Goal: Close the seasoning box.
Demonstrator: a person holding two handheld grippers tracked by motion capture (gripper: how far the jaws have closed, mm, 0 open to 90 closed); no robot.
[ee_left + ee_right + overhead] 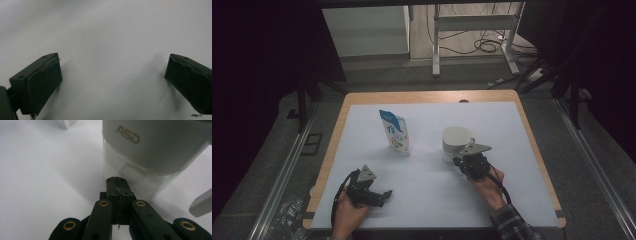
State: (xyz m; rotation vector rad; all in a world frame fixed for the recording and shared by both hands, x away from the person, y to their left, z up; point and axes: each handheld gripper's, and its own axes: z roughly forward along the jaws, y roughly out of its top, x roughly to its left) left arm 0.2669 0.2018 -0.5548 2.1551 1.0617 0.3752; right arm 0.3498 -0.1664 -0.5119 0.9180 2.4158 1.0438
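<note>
- We see a white sheet (427, 200) covering a wood-edged table (432, 96), dark curtains beside it, cables on the floor behind.
- Our right gripper (117, 181), jaws pressed together and empty, points at the white ASD container (152, 152), tips just beside its clear base.
- Our left gripper (112, 80) rests with jaws spread wide, well apart from the container; a blue-and-white pouch (395, 132) stands to the container's left.

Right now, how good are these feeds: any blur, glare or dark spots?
High view: dim and slightly soft, room around the table nearly black. Left gripper view: evenly lit, soft shadows. Right gripper view: white container close and blurred, its ASD lettering readable; no glare.
</note>
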